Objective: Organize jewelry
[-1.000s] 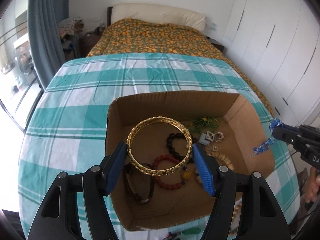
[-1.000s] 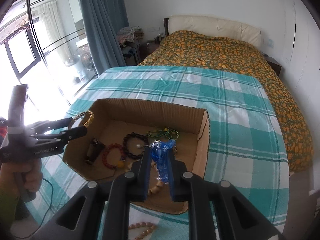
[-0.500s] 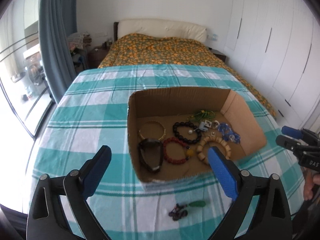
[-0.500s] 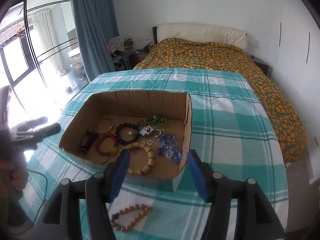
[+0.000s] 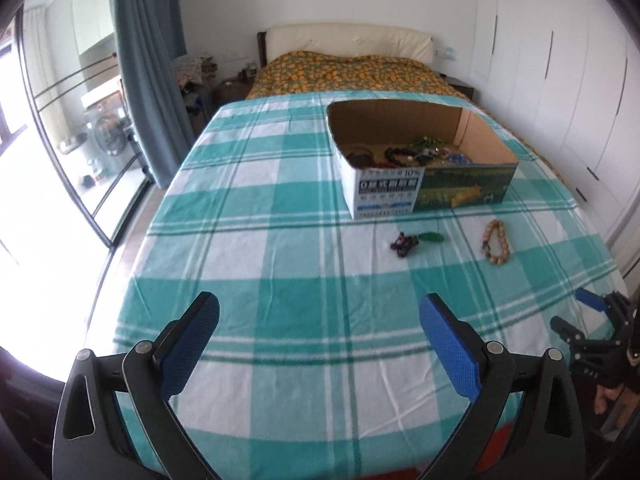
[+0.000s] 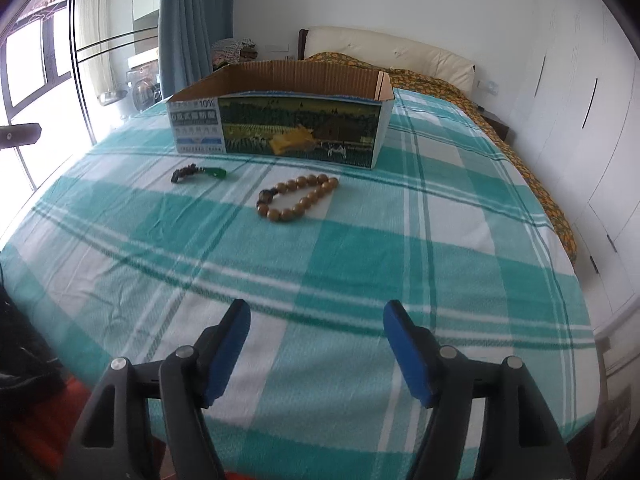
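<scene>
Checked woven cloth (image 6: 360, 264) w/ round wooden-bead bracelet (image 6: 298, 197), cardboard box (image 6: 280, 128)

Teal-and-white checked cloth (image 6: 360, 240), tan bead bracelet (image 6: 298, 197).

Open checked cloth (image 6: 360, 264) lies ahead; only the cardboard box (image 6: 280, 128) stands beyond the beads (image 6: 298, 198).

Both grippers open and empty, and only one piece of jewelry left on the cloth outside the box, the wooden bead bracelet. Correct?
Not quite: two pieces remain outside the cardboard box. Besides the wooden bead bracelet, a dark bead string with a green pendant lies left of it, clear in the right wrist view. Left gripper and right gripper are open and empty.
</scene>
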`<state>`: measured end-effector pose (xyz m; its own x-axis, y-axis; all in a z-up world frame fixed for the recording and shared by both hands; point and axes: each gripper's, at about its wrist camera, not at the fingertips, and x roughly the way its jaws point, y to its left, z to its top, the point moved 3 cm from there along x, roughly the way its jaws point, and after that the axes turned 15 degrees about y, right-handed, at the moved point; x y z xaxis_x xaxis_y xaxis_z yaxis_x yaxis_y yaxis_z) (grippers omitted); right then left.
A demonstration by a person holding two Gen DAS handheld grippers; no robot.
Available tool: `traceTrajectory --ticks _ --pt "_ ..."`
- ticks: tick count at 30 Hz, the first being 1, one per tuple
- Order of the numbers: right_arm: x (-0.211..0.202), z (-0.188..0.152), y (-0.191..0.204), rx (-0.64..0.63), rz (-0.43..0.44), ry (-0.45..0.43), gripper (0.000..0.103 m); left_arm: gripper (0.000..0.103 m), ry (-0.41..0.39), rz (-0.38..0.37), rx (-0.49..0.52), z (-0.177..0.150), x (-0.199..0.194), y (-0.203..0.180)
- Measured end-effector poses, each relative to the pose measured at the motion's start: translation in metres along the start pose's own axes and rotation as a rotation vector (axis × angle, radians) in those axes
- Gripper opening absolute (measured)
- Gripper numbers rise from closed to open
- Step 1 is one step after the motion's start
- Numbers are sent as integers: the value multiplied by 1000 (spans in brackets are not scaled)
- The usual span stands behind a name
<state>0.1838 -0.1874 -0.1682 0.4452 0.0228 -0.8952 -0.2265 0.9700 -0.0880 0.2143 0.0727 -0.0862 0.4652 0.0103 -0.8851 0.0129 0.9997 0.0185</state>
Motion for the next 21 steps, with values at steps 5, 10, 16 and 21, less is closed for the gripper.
traceTrajectory --ticks 5,10,16,21 --pt "8 -6 14 -11 -5 2 76 100 43 -45 -48 -28 34 -8" --pt "11 -7 22 -18 -16 -6 76 100 26 -48 -65 -41 66 -15" --pt "19 -14 20 1 -24 7 76 100 49 -27 -66 -51 98 -16" --pt "20 -15 18 20 -13 -4 78 100 49 2 -65 -55 105 -19"
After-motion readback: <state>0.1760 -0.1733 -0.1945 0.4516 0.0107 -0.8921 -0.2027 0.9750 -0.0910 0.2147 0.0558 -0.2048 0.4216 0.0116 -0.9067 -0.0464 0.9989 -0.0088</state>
